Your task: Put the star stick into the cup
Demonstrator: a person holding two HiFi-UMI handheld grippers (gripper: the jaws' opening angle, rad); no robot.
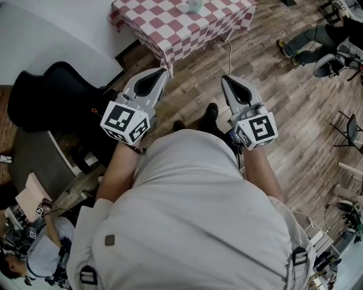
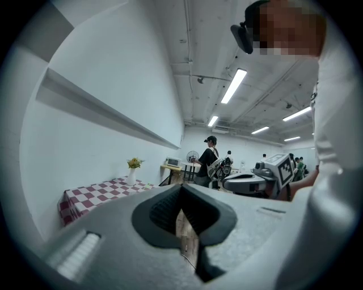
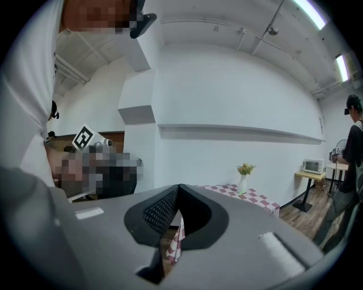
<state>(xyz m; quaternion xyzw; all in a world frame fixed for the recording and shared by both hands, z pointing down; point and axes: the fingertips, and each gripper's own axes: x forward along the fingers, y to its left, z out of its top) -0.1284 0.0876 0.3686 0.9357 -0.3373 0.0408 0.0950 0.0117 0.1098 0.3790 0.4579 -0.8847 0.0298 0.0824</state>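
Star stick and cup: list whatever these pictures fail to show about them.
- Star stick: seen in no view.
- Cup: the head view shows only a pale object on the checkered table, cut off by the top edge; cup or vase, cannot tell.
- Table top, left gripper view: far and small; only a flower vase reads, and the left gripper hides its near end.

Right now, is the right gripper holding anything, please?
No, the right gripper is shut, its jaws meeting with nothing between them.
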